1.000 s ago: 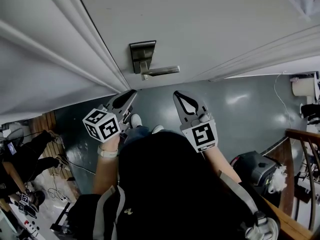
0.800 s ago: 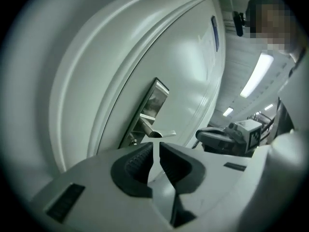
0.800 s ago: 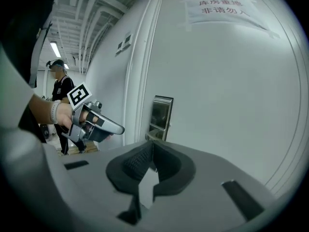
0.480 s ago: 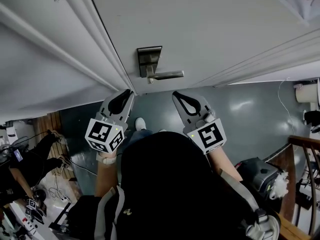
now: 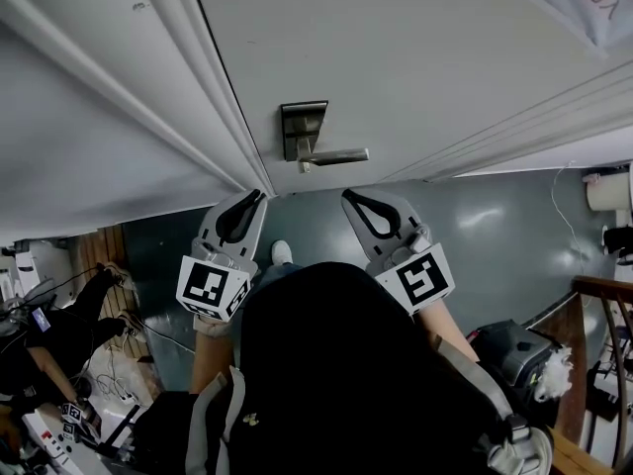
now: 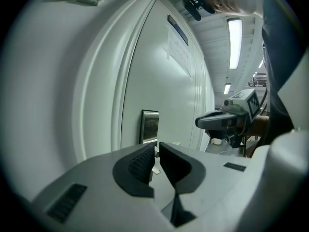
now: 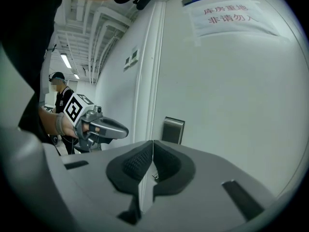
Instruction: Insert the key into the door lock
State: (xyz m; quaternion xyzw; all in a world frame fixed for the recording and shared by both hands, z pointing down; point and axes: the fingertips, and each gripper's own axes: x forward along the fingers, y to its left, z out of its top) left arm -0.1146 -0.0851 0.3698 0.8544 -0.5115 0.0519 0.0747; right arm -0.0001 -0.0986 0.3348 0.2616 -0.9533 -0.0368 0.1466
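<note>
The door (image 5: 415,57) is showing as a smooth, matte white panel with raised moulding, and a paper notice (image 7: 231,14) is sticking to its upper part. On it a rectangular brushed-metal lock plate (image 5: 303,125) is carrying a slim, straight lever handle (image 5: 341,155) that is pointing towards the right gripper's side. Below, the glossy grey floor (image 5: 495,226) is catching reflections.

The left gripper (image 6: 156,148), a pale grey plastic shell with dark ribbed pads, is holding its jaws almost together, leaving only a narrow slit. A thin, flat sliver of pale metal, apparently the key (image 6: 155,167), is sitting edge-on in that slit, just behind the tips; its outline is too small to read clearly. The lock plate is standing just above and beyond these tips, apart from them.

The right gripper (image 7: 153,143) is pressing its jaws fully together, tip to tip, with nothing clearly between them. It is pointing at the door just beside the plate, not touching it.
</note>
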